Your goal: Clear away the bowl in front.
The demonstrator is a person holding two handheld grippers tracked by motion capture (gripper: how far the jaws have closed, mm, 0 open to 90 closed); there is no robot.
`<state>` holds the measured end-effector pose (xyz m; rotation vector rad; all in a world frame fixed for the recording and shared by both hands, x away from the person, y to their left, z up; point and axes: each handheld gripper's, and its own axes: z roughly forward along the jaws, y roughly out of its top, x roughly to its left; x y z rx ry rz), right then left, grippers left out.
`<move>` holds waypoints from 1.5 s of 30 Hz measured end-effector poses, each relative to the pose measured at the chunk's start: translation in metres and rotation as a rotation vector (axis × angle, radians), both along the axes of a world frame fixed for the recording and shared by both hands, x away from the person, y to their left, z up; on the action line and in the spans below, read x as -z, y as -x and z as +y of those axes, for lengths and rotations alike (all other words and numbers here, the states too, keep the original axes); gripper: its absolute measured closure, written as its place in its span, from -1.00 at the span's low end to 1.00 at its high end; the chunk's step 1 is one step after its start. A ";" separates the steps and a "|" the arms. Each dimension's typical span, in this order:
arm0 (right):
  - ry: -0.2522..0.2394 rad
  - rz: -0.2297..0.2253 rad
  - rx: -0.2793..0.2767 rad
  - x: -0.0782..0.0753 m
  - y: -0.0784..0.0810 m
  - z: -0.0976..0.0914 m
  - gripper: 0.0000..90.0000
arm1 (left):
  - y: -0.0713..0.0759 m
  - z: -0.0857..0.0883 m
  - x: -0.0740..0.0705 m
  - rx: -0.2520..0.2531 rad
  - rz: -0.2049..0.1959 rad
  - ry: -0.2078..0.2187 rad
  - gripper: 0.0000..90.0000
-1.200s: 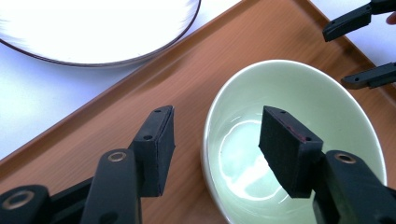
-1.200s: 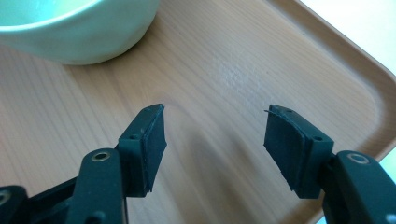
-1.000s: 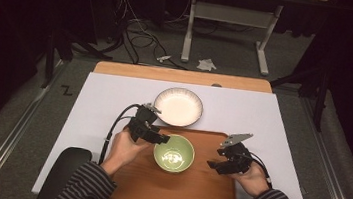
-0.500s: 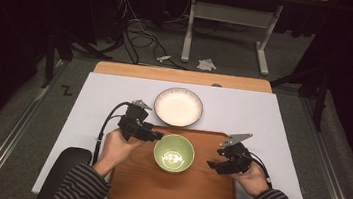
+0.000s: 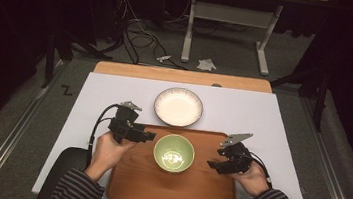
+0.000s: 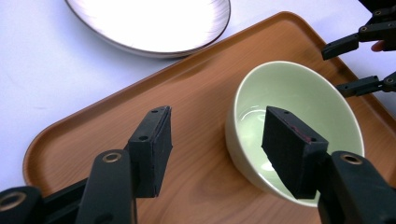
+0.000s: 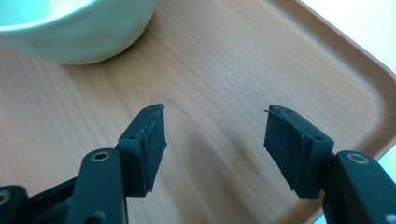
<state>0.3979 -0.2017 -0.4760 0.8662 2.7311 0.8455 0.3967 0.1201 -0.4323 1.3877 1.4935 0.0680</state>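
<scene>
- The left gripper hangs over the left edge of the wooden tray, toward the tray's far left corner, held in the person's left hand, with its cable looping off toward the left side of the desk.
- Its jaws stand wide with nothing gripped between them; in the left gripper view one jaw is over bare tray wood and the other shows in front of the bowl's rim. I cannot tell from that view whether it touches the rim.
- The green bowl stands upright on the tray, about midway between its left and right edges and in its far half, between the two grippers. Its inside is glossy and pale.
- The white plate with a dark rim lies on the desk's white sheet just beyond the tray's far edge, apart from the bowl.
- The right gripper sits over the right part of the tray, near its right edge, in the person's right hand.
- Its jaws are also wide apart and hold nothing; the right gripper view shows bare tray wood between them, with the bowl off to one side, clear of both jaws.
</scene>
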 end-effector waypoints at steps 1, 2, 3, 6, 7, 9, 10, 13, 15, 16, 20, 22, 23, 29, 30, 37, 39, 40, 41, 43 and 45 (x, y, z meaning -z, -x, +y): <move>0.000 -0.001 0.001 0.000 0.000 0.000 -0.11 | 0.000 0.001 0.001 -0.008 0.000 0.004 -0.06; 0.000 -0.003 0.000 0.000 0.000 0.000 -0.11 | 0.001 0.002 0.001 -0.008 0.000 0.004 -0.06; 0.001 -0.003 -0.003 0.000 0.000 0.000 -0.11 | 0.001 0.002 0.002 -0.008 0.003 0.000 -0.06; 0.000 -0.004 0.000 0.000 0.000 0.000 -0.11 | 0.003 0.004 0.005 -0.009 0.010 0.008 -0.06; 0.001 -0.001 0.003 0.000 0.000 0.000 -0.11 | 0.003 0.003 0.005 -0.014 0.013 0.014 -0.06; 0.002 -0.001 0.004 0.000 0.000 0.000 -0.11 | 0.004 0.003 0.006 -0.014 0.015 0.013 -0.06; 0.001 0.000 0.005 0.000 0.000 0.000 -0.11 | 0.004 0.003 0.007 -0.014 0.015 0.013 -0.06; -0.001 -0.004 0.004 0.000 0.000 -0.001 -0.11 | 0.004 0.003 0.010 -0.012 0.022 0.006 -0.06; -0.003 -0.007 0.003 0.000 -0.001 -0.001 -0.11 | 0.005 0.004 0.012 -0.015 0.027 0.008 -0.06; -0.003 -0.006 0.005 0.000 -0.001 -0.001 -0.11 | 0.005 0.004 0.012 -0.014 0.031 0.006 -0.06; -0.001 -0.002 0.006 0.000 -0.001 -0.001 -0.11 | 0.006 0.004 0.016 -0.010 0.043 0.009 -0.06; 0.000 -0.004 0.005 0.000 0.000 -0.001 -0.11 | 0.006 0.004 0.017 -0.015 0.043 0.015 -0.06; 0.000 -0.003 0.006 0.000 0.000 -0.001 -0.11 | 0.006 0.004 0.017 -0.015 0.042 0.013 -0.06; 0.000 -0.002 0.006 0.000 0.000 -0.001 -0.11 | 0.005 0.003 0.022 -0.022 0.050 0.013 -0.06; 0.000 -0.004 0.005 0.000 0.000 -0.001 -0.11 | 0.005 0.003 0.023 -0.023 0.051 0.010 -0.06; 0.001 -0.002 0.005 0.000 0.000 0.000 -0.11 | 0.004 0.005 0.028 -0.047 0.046 -0.003 -0.07; 0.000 -0.005 0.003 0.000 0.000 -0.001 -0.11 | 0.004 0.005 0.029 -0.045 0.048 -0.008 -0.07; 0.000 -0.006 0.003 0.000 0.000 -0.001 -0.11 | 0.004 0.005 0.030 -0.041 0.049 -0.011 -0.07; 0.000 -0.006 0.004 0.000 0.000 -0.001 -0.11 | 0.004 0.004 0.031 -0.043 0.050 -0.013 -0.07; 0.000 -0.006 0.005 0.000 0.000 -0.001 -0.11 | 0.004 0.004 0.033 -0.044 0.052 -0.016 -0.07; 0.000 -0.007 0.003 0.000 0.000 -0.001 -0.11 | 0.003 0.003 0.034 -0.047 0.053 -0.017 -0.07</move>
